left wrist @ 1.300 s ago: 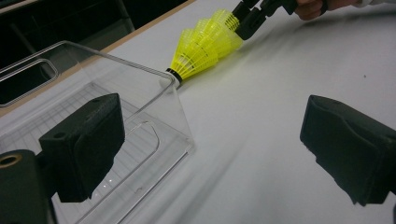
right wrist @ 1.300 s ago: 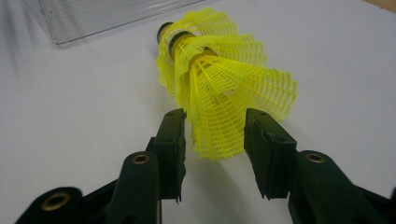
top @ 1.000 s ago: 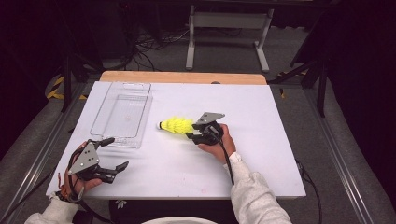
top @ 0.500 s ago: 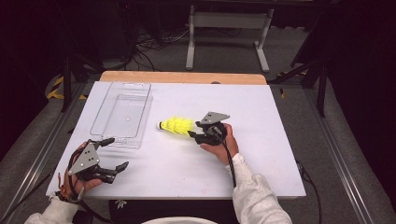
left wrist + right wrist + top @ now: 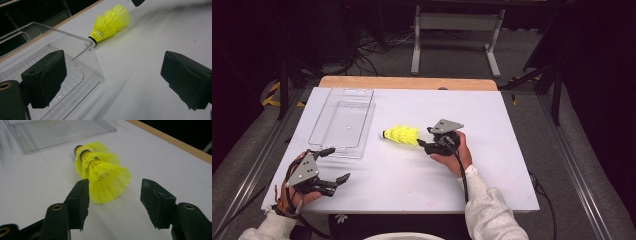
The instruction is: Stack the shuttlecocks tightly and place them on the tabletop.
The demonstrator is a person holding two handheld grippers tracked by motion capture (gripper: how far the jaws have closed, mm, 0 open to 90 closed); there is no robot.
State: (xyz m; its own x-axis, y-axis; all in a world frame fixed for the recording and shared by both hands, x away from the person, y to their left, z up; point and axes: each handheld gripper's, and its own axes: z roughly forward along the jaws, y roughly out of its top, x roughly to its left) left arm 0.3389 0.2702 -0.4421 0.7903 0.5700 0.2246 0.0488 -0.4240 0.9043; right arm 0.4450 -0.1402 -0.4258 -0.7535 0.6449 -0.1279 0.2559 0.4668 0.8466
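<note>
The nested yellow shuttlecocks (image 5: 401, 135) lie on their side near the middle of the white bench (image 5: 492, 175), at about 3 o'clock from the clear tray (image 5: 341, 122). The right claw (image 5: 113, 202) stands apart around the flimsy mesh skirt; squeezing there could crush it or separate the stack. That hand reaches from 4 o'clock. The left claw (image 5: 332, 165), also apart, rests low at 7 o'clock.
</note>
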